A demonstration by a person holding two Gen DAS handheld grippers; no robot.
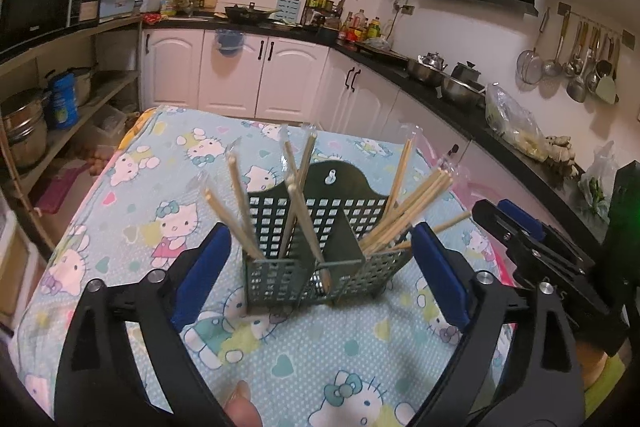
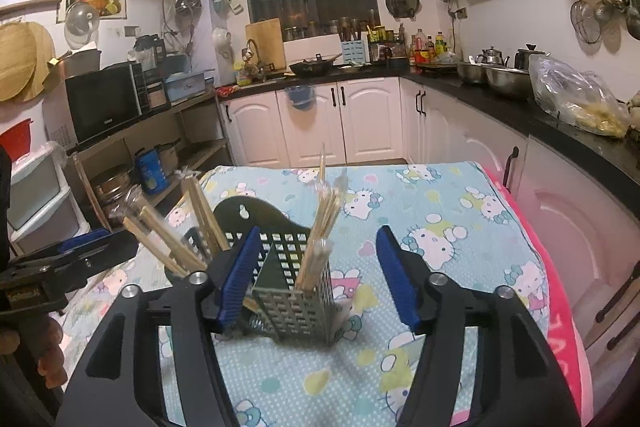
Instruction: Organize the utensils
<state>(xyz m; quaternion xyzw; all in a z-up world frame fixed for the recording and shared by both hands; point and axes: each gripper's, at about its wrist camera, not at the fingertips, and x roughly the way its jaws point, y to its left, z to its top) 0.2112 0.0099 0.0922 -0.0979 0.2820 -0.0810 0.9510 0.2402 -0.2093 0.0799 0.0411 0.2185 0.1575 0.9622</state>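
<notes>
Left claw (image 1: 320, 267): jaws wide apart, nothing gripped, blue pads clear of the green slotted chopstick holder (image 1: 320, 259) standing upright between and just ahead of them on the cartoon-cat tablecloth (image 1: 120, 187) of the table. Right claw (image 2: 316, 275): jaws parted, nothing gripped; holder ahead, toward its left pad, contact not discernible. Wrapped chopsticks (image 1: 404, 215) leaning in both compartments. No earlier frame supplied.

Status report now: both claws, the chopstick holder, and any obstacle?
Left claw open, empty. Right claw open, empty. Chopsticks standing in both compartments of green holder on cloth. Nothing in the way.
</notes>
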